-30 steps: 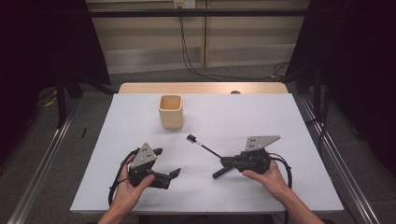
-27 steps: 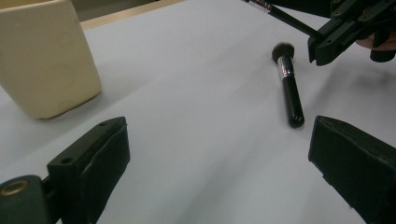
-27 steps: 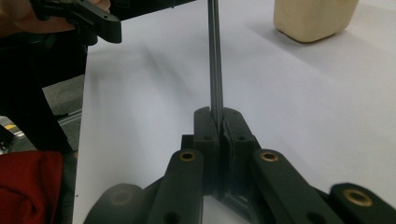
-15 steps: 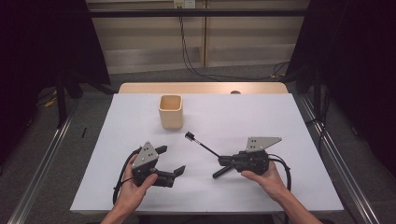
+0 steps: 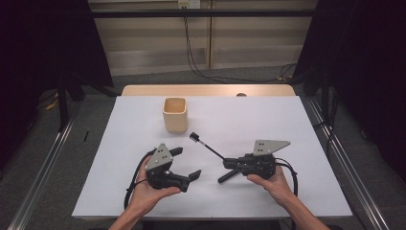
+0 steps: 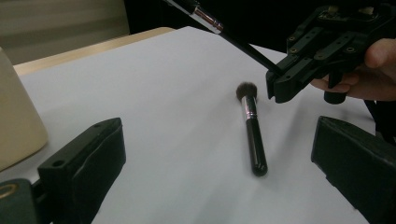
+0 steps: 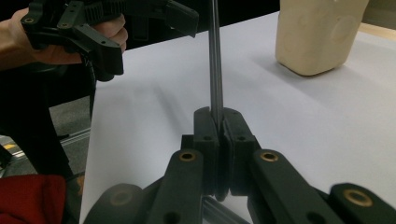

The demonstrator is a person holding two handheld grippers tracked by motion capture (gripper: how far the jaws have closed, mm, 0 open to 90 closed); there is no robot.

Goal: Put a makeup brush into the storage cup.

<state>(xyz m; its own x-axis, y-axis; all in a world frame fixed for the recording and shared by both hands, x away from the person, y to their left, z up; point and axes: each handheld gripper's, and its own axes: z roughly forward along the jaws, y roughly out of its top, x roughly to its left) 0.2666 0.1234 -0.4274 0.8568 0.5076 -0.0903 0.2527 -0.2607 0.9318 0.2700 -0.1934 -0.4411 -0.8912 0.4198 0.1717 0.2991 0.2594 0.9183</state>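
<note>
Now the right gripper [image 5: 231,164] sits low over the white bench [image 5: 268,120], held from behind by the person's right hand [image 5: 273,184]. Its jaws are pressed together on the thin black handle of a slim brush [image 5: 207,146]. In the right gripper view that handle [image 7: 215,70] runs straight out ahead of the closed jaws. From the high view the slim brush slants away from this gripper toward the cream cup [image 5: 174,114], its small dark tip raised off the bench and short of the cup.

A thicker makeup brush [image 6: 251,128] lies flat on the bench just beneath and beside the right gripper, its dark bristles pointing toward those jaws, its black handle pointing away toward the person's side. In the high view it [image 5: 227,176] shows just below the right gripper's jaws.

The left gripper [image 5: 186,164], cradled in the left hand [image 5: 151,189], has its jaws spread wide with nothing between them. In its own view the makeup brush lies ahead between the open jaws, well apart from them, and the cup [image 6: 18,121] stands off to its left side.
</note>
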